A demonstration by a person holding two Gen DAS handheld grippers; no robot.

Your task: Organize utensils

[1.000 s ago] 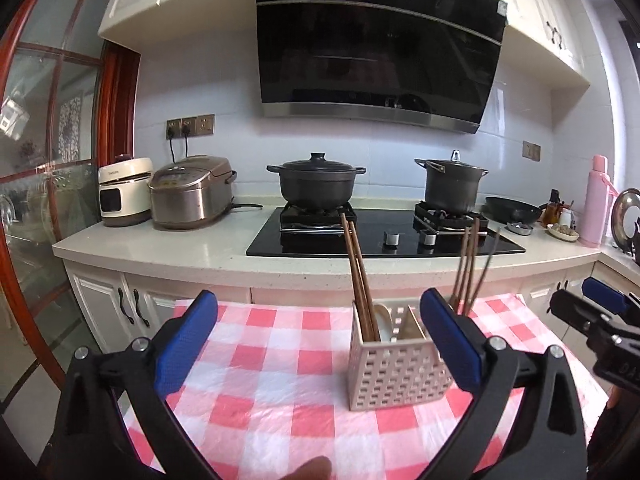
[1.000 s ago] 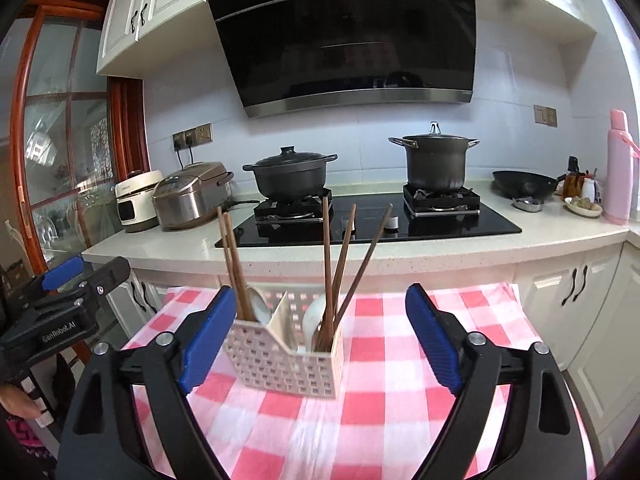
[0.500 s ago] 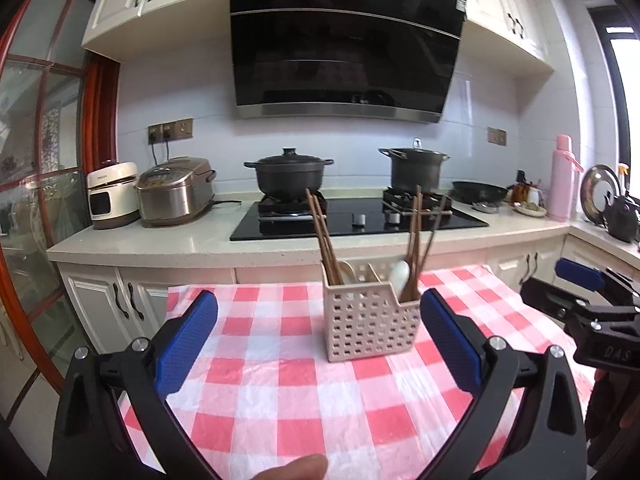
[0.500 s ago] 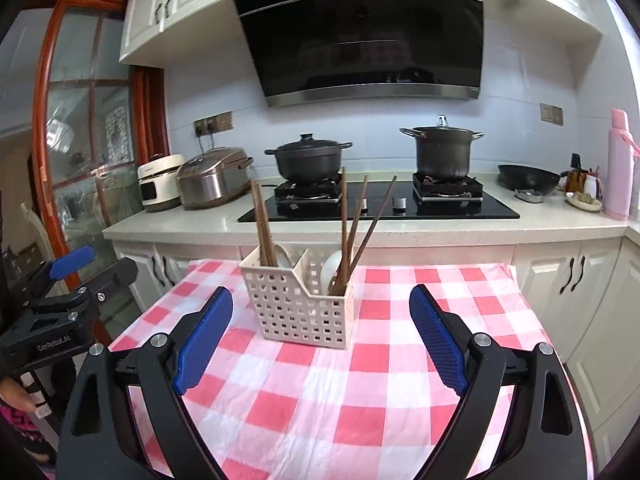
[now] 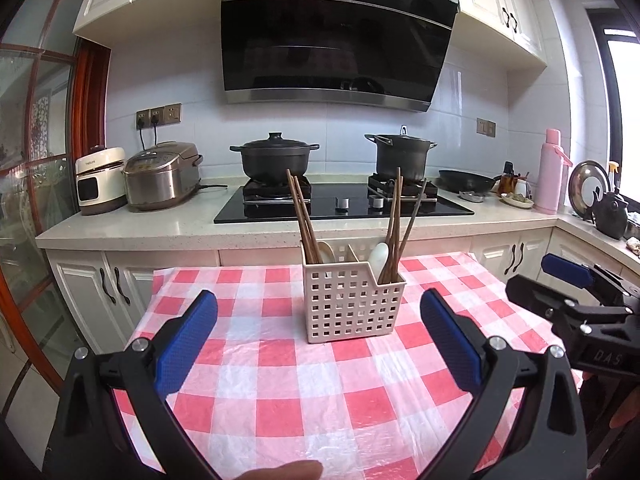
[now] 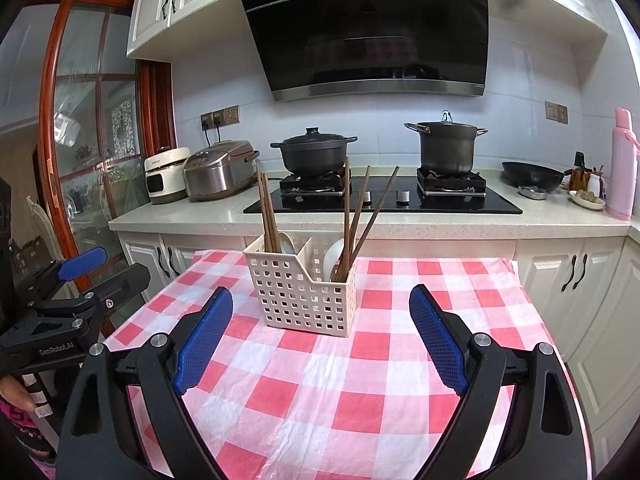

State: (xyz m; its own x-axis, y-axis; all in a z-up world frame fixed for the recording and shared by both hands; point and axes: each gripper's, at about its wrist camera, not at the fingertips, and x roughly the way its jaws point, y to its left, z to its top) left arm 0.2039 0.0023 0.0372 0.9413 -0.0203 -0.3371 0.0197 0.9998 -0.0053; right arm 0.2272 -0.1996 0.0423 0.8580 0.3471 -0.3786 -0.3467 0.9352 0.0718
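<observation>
A cream perforated utensil basket (image 5: pixel 352 304) (image 6: pixel 303 292) stands on the red-and-white checked table (image 5: pixel 304 392) (image 6: pixel 360 380). Its left compartment holds brown chopsticks (image 5: pixel 301 216) (image 6: pixel 267 212) and a white spoon (image 5: pixel 326 251). The right compartment holds more chopsticks (image 5: pixel 396 224) (image 6: pixel 362 216) and another white spoon (image 5: pixel 378 256) (image 6: pixel 334 258). My left gripper (image 5: pixel 318 340) hangs open above the table, short of the basket, holding nothing. My right gripper (image 6: pixel 322 334) is likewise open and empty, and its side shows in the left wrist view (image 5: pixel 576 300).
Behind the table runs a counter with a black hob (image 5: pixel 344 204), two dark pots (image 5: pixel 276 158) (image 5: pixel 400 156), a rice cooker (image 5: pixel 162 176), a wok (image 5: pixel 464 180) and a pink flask (image 5: pixel 552 172). White cabinets (image 6: pixel 576 276) stand below. A glass door (image 6: pixel 80 140) is at left.
Both grippers have drawn back from the basket, which now looks smaller and farther away; more of the checked table lies in front. Both stay open.
</observation>
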